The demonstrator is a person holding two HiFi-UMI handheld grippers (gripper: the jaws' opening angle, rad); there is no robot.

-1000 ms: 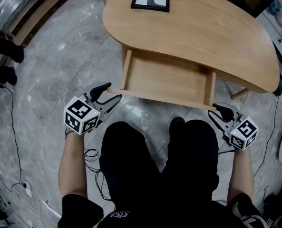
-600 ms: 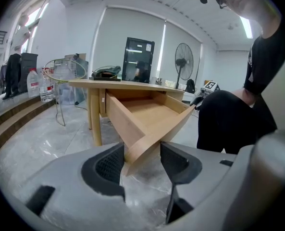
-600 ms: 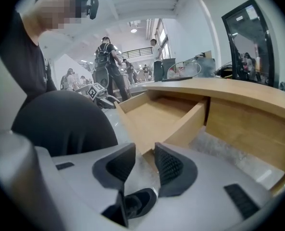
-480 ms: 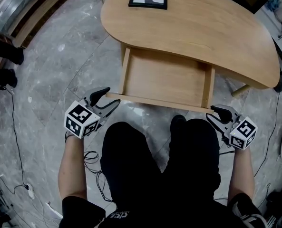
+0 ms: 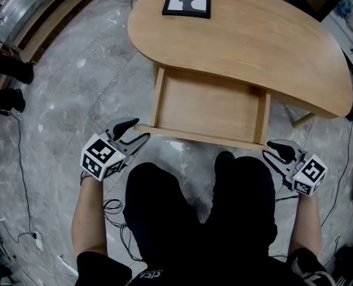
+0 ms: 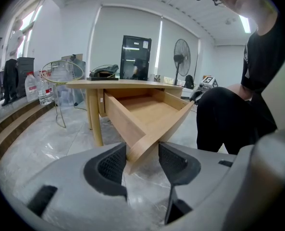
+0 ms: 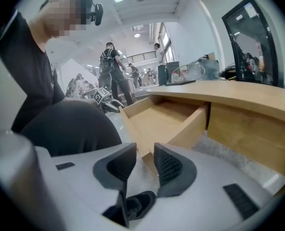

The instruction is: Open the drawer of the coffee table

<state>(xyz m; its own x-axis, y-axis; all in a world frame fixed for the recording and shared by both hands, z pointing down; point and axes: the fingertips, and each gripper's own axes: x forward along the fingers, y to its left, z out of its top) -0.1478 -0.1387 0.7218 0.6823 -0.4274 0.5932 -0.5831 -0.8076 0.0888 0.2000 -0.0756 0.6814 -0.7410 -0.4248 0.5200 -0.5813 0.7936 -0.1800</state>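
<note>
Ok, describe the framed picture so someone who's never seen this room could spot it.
Find the rounded wooden coffee table on the grey marble floor. At its far edge, beyond the open drawer, lies a black-framed picture. The only thing seen on top, it shows an antlered deer head.

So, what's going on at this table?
The empty wooden drawer stands pulled out of the light wooden coffee table. A person's left hand-held gripper and right hand-held gripper each straddle one of its front corners; both sets of jaws have just been closing, but neither looks clamped yet.
</note>
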